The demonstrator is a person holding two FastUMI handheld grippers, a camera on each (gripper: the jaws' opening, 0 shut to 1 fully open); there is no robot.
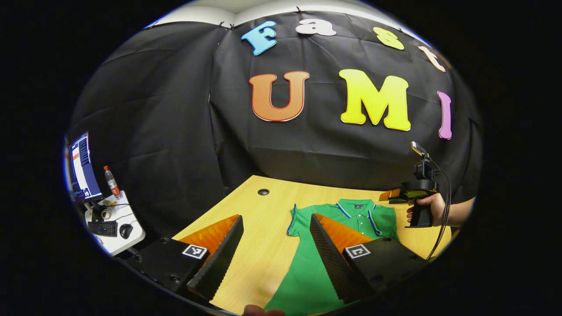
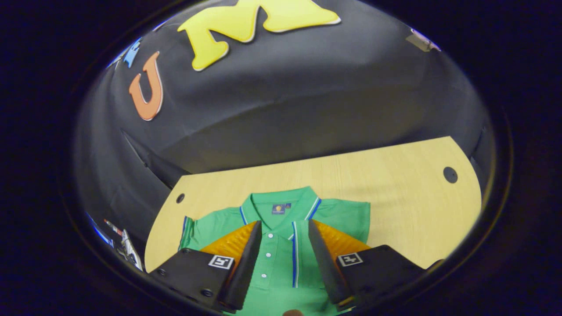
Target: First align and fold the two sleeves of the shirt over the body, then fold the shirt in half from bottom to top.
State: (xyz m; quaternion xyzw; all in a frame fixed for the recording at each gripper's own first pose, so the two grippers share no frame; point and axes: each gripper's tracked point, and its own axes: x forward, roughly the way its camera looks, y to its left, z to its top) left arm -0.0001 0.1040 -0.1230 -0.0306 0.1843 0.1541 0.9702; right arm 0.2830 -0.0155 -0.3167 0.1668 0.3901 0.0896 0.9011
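A light wooden table [image 2: 395,184] carries a green polo shirt [image 2: 281,259] lying flat. In the right gripper view, its button placket sits between the jaws.

A green polo shirt [image 1: 307,267] lies flat, front up, on the wooden table. Its collar [image 2: 281,202] is trimmed with white and blue stripes, a small dark label shows inside the neck, and a striped placket with white buttons runs down the chest. In the right gripper view the collar lies just ahead of the right gripper [image 2: 282,259], whose fingers are spread apart above the chest with the placket between them. One short sleeve [image 2: 188,232], edged in blue, spreads out flat beyond the left-hand finger. In the left gripper view the shirt body passes under the right-hand finger of the left gripper [image 1: 272,259], which is spread wide.
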